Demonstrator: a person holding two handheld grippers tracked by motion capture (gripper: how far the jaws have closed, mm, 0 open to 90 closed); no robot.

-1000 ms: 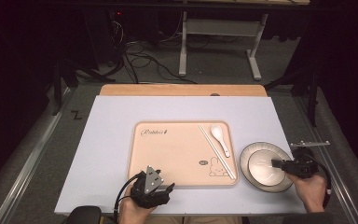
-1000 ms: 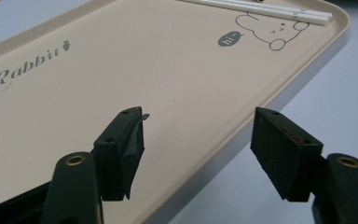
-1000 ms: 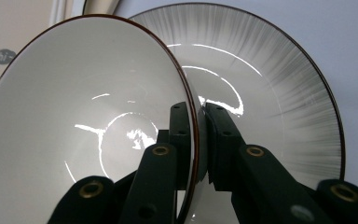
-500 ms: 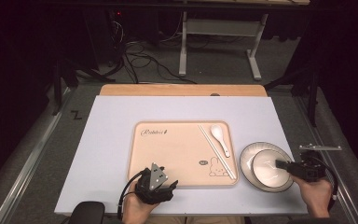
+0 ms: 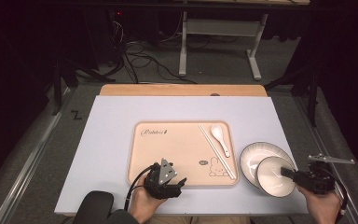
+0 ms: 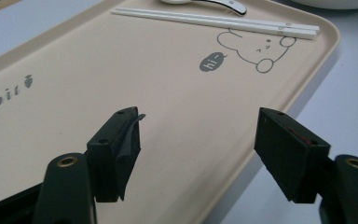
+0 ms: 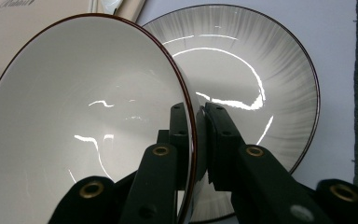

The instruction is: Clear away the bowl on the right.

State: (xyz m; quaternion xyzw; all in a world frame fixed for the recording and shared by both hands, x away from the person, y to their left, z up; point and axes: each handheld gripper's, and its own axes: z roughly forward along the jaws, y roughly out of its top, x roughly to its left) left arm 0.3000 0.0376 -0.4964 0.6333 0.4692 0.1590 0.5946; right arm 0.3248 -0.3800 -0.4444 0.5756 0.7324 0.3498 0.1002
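Right gripper (image 5: 290, 173) is clamped on the rim of the white bowl (image 5: 275, 176), one jaw inside the wall and one outside, as the right gripper view shows plainly. That bowl (image 7: 84, 121) has a thin dark rim and is tipped (its mouth faces partly sideways rather than straight up), held over the near right part of the grey-streaked plate (image 5: 254, 156); whether its foot touches the plate is hard to tell. Left gripper (image 5: 171, 183) hovers at the near edge of the beige tray (image 5: 177, 149), its jaws just opened wide with nothing between them. White chopsticks (image 5: 216, 151) lie lengthwise from far to near on the tray's right side, beside a white spoon (image 5: 219, 137).
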